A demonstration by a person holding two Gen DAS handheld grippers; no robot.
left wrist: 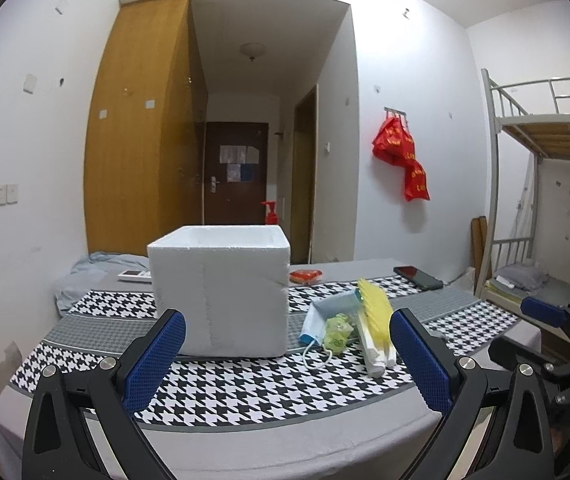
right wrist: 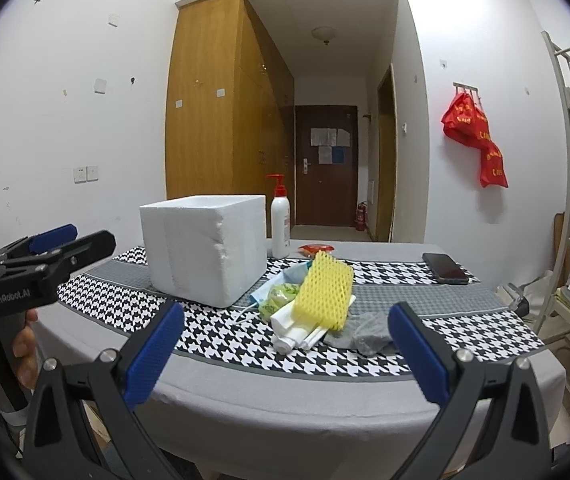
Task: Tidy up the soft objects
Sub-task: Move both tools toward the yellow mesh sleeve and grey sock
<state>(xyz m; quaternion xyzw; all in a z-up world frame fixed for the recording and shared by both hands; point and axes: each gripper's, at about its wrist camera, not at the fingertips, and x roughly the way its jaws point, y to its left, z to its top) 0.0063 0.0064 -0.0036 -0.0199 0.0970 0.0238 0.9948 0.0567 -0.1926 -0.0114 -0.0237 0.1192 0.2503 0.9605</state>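
My left hand-held gripper is held short of the tabletop's near edge, jaws spread wide, nothing between them. My right hand-held gripper is likewise spread and empty, aimed at the pile of soft objects.

Finding: no item is in either grip. The yellow foam net sleeve leans on top of the pile, over a white tube; a green packet and a blue face mask lie just behind it, and a grey cloth touches the pile on its right. All rest on the houndstooth runner, just beside the white foam box.

Assessment: the box interior is not visible from either view, so I cannot confirm any deposit. The visible pile remains unsorted; the task appears at or near its start.
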